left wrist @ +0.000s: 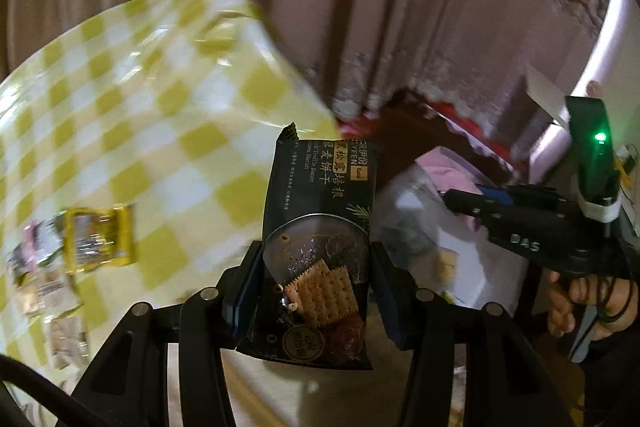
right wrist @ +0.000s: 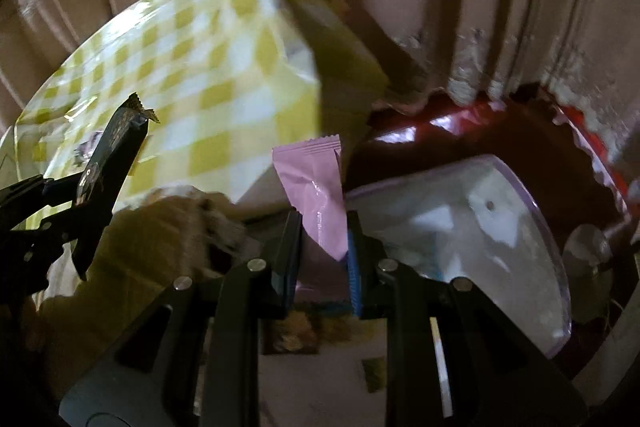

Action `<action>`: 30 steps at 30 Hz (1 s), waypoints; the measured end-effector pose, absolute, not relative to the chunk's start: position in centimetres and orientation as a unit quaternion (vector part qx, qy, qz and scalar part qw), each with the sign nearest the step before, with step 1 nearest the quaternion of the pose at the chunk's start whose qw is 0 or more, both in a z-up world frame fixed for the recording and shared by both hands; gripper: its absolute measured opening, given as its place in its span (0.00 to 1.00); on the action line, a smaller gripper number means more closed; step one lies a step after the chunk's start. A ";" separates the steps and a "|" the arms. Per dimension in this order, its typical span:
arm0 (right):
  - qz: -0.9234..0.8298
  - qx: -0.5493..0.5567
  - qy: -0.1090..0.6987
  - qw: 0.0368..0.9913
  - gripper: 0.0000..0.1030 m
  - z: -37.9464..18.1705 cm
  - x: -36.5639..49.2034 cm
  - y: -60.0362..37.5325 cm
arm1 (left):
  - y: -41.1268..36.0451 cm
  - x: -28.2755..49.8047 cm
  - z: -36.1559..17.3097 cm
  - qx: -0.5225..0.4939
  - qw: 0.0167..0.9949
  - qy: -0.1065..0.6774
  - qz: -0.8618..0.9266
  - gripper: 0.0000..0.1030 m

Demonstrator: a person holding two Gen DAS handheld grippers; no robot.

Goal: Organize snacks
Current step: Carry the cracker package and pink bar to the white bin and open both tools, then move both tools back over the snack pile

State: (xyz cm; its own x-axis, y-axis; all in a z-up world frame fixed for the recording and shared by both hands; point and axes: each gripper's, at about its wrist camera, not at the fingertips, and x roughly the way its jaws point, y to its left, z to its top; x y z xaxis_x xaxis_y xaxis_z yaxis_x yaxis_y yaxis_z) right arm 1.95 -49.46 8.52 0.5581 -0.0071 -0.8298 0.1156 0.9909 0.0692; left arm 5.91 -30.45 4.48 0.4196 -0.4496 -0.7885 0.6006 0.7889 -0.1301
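We grip a black cracker packet [left wrist: 316,251] in our left hand-held gripper [left wrist: 316,267], lifted beyond the counter [left wrist: 168,115] edge. Our right hand-held gripper [right wrist: 322,247] pinches a pink sachet [right wrist: 316,187] above a clear container [right wrist: 460,227]. Farther left, small snack packets [left wrist: 96,243] lie on the checked cloth.

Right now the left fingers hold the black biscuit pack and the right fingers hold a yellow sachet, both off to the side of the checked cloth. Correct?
Not quite. The sachet in the right fingers is pink, not yellow, as the right wrist view shows. The rest stands: the left fingers hold the black biscuit pack, both off to the side of the checked cloth.
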 end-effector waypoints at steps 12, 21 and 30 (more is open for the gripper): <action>-0.105 0.083 0.512 0.848 0.24 4.7 -1.8 -55.7 | -38.1 2.8 1.5 0.125 0.775 0.492 -0.376 0.50; -0.119 0.095 0.520 0.841 0.25 4.3 -2.5 -56.7 | -39.8 1.5 0.1 0.152 0.744 0.518 -0.394 0.51; -0.129 0.088 0.508 0.847 0.69 5.0 -1.8 -56.3 | -38.9 1.7 0.3 0.118 0.737 0.529 -0.404 0.57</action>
State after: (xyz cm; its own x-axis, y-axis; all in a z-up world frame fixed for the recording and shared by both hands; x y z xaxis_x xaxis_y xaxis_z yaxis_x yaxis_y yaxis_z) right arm -1.83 -56.35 4.99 0.4497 -0.1301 -0.8837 0.3085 0.9511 0.0170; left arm 1.74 -38.89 0.32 0.1130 -0.4706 -0.8751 0.7198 0.6459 -0.2544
